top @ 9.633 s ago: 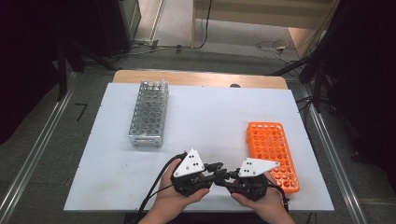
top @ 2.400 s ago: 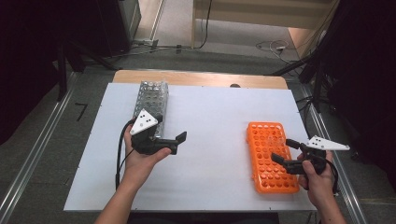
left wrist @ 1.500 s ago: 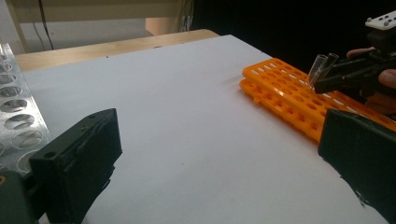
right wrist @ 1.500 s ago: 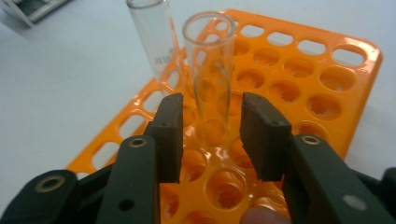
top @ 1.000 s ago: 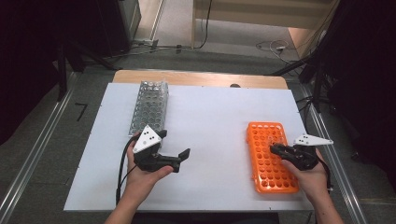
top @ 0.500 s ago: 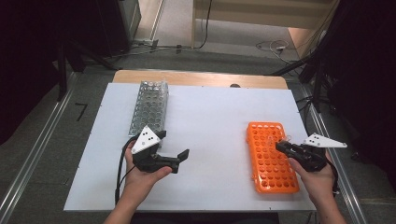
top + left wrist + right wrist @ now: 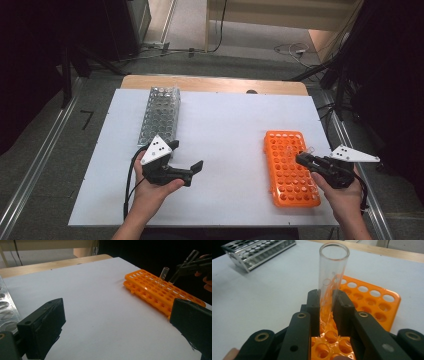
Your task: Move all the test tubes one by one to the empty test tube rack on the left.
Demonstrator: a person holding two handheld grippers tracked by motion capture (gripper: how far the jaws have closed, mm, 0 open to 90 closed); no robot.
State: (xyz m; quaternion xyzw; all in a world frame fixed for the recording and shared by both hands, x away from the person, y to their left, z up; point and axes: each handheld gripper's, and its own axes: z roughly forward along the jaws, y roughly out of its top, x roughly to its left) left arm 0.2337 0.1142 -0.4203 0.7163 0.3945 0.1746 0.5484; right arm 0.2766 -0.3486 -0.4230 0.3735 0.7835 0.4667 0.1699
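Note:
My right gripper (image 7: 301, 158) hovers over the right edge of the orange tube rack (image 7: 290, 175), shut on a clear glass test tube (image 7: 333, 272). The tube stands upright between the jaws of this gripper (image 7: 326, 298), its open mouth up. A second clear tube (image 7: 163, 274) leans in a hole of the orange rack (image 7: 150, 291). My left gripper (image 7: 194, 172) is held low over the table left of the middle. Seen from its own camera, the left gripper (image 7: 117, 325) is wide open with nothing between the jaws. The metal tube rack (image 7: 161, 115) stands at the back left.
The white tabletop (image 7: 225, 130) lies bare between the two racks. A wooden edge (image 7: 215, 84) runs along the table's far side. Metal rails (image 7: 40, 165) flank the table, with cables on the floor beyond. The metal rack (image 7: 257, 251) is far from the right gripper.
The two grippers, once together at the front middle, have parted. The left drew back from the metal rack to the front left. The right moved in over the orange rack's edge.

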